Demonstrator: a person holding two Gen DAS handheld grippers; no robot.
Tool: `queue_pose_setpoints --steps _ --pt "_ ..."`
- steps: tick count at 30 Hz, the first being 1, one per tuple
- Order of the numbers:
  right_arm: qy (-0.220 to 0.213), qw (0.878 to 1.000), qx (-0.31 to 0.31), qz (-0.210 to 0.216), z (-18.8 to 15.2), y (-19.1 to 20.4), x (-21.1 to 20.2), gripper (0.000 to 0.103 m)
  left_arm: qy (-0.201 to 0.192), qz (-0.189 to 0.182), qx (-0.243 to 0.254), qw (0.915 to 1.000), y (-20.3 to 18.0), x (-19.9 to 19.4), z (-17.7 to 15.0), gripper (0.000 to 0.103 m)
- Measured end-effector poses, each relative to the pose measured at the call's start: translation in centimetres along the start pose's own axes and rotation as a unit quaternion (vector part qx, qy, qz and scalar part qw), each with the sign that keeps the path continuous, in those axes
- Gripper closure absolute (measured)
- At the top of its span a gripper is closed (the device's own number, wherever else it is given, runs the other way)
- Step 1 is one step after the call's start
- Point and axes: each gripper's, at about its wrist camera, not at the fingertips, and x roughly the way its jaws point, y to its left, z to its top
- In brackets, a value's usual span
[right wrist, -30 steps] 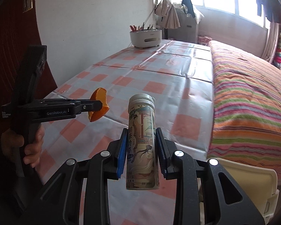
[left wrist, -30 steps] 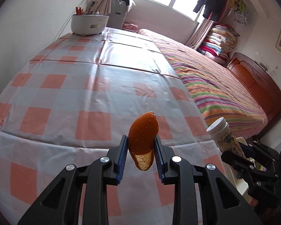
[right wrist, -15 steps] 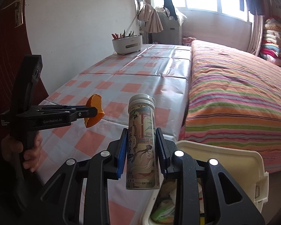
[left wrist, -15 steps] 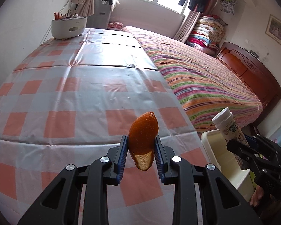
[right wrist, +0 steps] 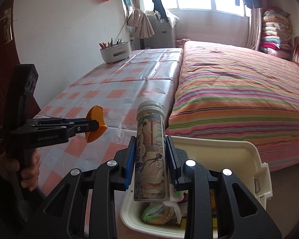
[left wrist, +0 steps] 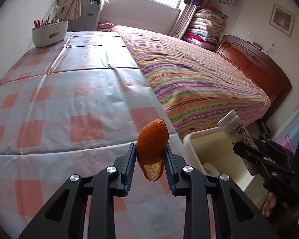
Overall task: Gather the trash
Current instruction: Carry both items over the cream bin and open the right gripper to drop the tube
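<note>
My right gripper (right wrist: 150,164) clamps the tea bottle (right wrist: 151,151) upright, its long axis vertical, directly over the open bin (right wrist: 255,155) beside the bed (right wrist: 239,91); my left gripper (left wrist: 149,164) pinches an orange peel (left wrist: 152,144) above the checked tablecloth (left wrist: 59,103), with the bin lying to its right, so my right hand is the nearer to a drop. The right wrist view alone shows bagged rubbish (right wrist: 159,212) inside the bin; the left wrist view shows only its pale inner wall.

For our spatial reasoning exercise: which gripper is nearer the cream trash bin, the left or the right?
Right. The right gripper holds the tea bottle above the bin; the left gripper, clamping orange peel, is over the table beside it.
</note>
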Motion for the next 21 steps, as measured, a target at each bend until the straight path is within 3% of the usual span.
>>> queue_pose_setpoints --steps 21 --pt "-0.015 0.994 0.084 -0.066 -2.2 -5.1 -2.2 0.075 0.013 -0.046 0.057 0.9973 -7.5 1.3 -0.9 0.076"
